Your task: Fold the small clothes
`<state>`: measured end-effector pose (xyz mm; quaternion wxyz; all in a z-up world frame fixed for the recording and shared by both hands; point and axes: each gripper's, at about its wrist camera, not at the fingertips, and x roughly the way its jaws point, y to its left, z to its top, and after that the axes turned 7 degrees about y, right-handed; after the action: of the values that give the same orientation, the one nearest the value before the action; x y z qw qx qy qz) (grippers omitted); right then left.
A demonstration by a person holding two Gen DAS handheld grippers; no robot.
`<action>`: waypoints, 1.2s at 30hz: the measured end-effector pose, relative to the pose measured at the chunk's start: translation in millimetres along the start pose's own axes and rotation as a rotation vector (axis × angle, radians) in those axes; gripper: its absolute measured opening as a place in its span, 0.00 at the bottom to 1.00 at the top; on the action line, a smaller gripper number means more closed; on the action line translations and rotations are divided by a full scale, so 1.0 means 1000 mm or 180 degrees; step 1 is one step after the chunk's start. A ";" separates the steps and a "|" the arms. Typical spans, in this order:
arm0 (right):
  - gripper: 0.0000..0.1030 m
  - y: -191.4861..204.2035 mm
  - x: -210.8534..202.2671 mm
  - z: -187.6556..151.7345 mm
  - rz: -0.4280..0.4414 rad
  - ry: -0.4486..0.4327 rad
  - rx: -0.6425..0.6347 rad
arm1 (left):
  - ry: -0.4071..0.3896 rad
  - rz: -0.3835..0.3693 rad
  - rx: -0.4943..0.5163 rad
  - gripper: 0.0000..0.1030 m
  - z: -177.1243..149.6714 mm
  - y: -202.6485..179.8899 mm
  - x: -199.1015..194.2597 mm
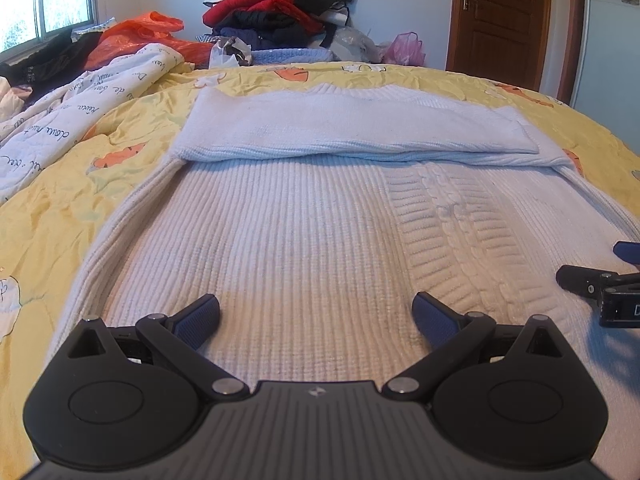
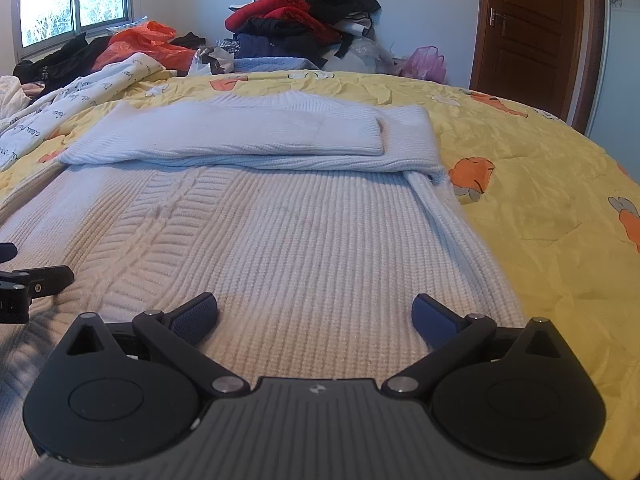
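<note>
Your left gripper (image 1: 316,320) body hides sweater (image 1: 304,232) near hem. Right gripper (image 1: 600,284) cut off by frame edge. Bedspread (image 2: 540,208) near edge out of frame.

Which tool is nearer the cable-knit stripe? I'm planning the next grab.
Left. The left tool has the cable-knit stripe just to its right; the right tool sits farther, stripe well to its left.

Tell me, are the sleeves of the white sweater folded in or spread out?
Folded in. Both sleeves lie across the chest of the white sweater, one on top of the other; its lower body is flat.
</note>
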<state>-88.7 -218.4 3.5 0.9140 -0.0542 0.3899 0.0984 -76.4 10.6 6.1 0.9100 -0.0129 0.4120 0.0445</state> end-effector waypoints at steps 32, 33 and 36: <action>0.99 0.002 -0.012 -0.013 -0.0006 0.0001 0.0003 | 0.0042 0.0044 0.0018 1.00 -0.002 -0.002 -0.005; 0.99 0.002 -0.012 -0.013 -0.0003 0.0001 0.0005 | 0.0041 0.0049 0.0038 1.00 -0.006 -0.002 -0.009; 0.99 0.002 -0.012 -0.013 -0.0002 -0.0001 0.0005 | -0.0019 0.0039 0.0078 1.00 -0.021 -0.001 -0.019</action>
<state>-106.3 -220.4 3.5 0.9141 -0.0535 0.3898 0.0977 -104.5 6.7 6.2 0.9111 0.0010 0.4098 0.0451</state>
